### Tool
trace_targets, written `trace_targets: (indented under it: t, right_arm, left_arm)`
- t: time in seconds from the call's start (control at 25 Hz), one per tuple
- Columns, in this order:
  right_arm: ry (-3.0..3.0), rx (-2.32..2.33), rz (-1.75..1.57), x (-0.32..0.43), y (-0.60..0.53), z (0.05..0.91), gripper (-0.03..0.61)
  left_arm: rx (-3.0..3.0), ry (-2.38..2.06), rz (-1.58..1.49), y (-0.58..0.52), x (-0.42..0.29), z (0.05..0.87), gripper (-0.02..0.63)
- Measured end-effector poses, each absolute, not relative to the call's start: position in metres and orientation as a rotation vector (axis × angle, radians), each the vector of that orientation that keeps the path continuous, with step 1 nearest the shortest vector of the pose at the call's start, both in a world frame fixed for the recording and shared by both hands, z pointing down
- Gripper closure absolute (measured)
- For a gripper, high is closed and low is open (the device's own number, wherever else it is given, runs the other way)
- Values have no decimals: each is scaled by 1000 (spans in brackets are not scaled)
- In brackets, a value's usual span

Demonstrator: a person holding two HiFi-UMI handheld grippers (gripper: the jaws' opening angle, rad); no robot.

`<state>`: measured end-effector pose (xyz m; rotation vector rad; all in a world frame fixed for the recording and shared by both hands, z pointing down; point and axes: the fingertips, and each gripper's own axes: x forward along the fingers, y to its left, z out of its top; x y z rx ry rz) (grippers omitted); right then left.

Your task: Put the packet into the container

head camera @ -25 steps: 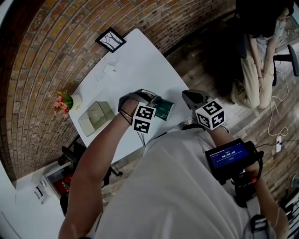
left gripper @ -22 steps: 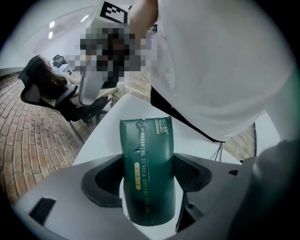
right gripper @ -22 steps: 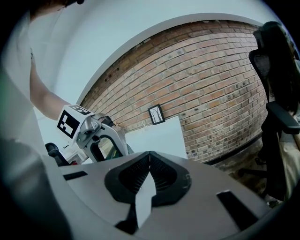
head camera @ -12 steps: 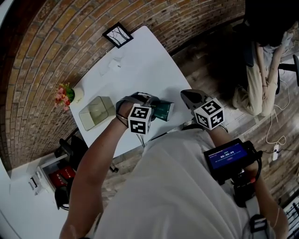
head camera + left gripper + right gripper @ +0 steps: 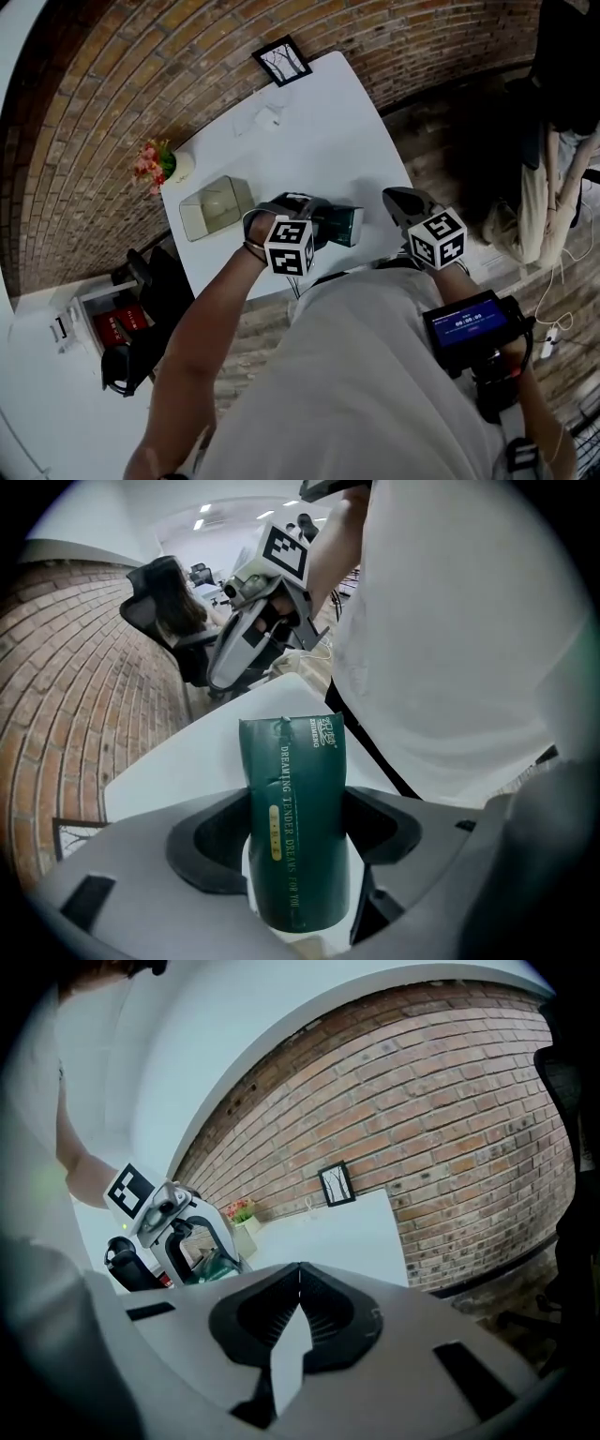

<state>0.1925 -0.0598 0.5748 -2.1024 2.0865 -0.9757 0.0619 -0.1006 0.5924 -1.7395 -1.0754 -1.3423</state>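
A dark green packet [image 5: 292,836] with gold print stands between my left gripper's [image 5: 295,827] jaws, which press on both its sides. In the head view the packet [image 5: 339,225] sticks out of the left gripper [image 5: 323,221] over the front part of the white table [image 5: 309,141]. The clear plastic container [image 5: 217,207] sits open-topped on the table just left of that gripper. My right gripper [image 5: 398,199] hovers by the table's front right edge. It is shut and holds nothing, its jaws [image 5: 299,1269] meeting at the tip.
A pot of pink flowers [image 5: 159,161] stands at the table's left corner and a framed picture [image 5: 283,60] at its far end by the brick wall. A small white item [image 5: 267,114] lies near the frame. A seated person [image 5: 562,187] is at the right.
The head view has swung, so the table sits higher and further right. My left gripper has stayed round the packet near the front edge, and the right gripper has kept its place.
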Motion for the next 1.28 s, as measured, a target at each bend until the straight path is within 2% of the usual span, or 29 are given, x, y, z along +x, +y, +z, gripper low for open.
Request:
trace_targets:
  t: [0.44, 1.28]
  right_arm:
    - [2264, -1978, -980, 156, -85, 570, 568]
    - [2498, -1830, -952, 58, -168, 563, 568]
  left_arm:
    - [-2044, -754, -1413, -123, 27, 558, 291]
    - [-2341, -255, -1318, -215, -74, 526, 291]
